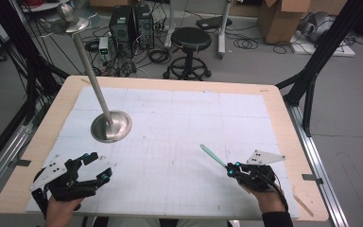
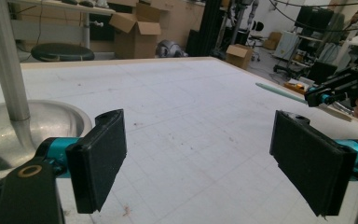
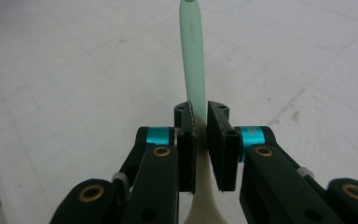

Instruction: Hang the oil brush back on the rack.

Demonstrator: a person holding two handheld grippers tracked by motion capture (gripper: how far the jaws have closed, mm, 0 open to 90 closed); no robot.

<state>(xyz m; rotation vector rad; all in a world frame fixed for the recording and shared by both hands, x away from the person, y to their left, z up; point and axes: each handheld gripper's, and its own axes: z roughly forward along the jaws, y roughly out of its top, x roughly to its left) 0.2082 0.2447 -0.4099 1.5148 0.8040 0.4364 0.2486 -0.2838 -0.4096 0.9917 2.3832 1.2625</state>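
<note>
Green-tipped spatula-like stick (image 1: 213,155) is pinched between the right gripper (image 1: 232,169) jaws near the table's (image 1: 283,124) front right, tip pointing up-left off the mat. Left gripper (image 1: 97,166) jaws are spread wide, empty, front left. Likely a carry or handover: keep the grip firm, stick level. Steel stand (image 1: 111,126) with its tall pole sits just beyond the left gripper, possibly in the way.

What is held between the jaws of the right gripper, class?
The right gripper is clamped on a slim utensil with a pale green handle pointing forward. A cream part widens below the jaws; its end runs out of the picture, so its shape stays unknown.
</note>
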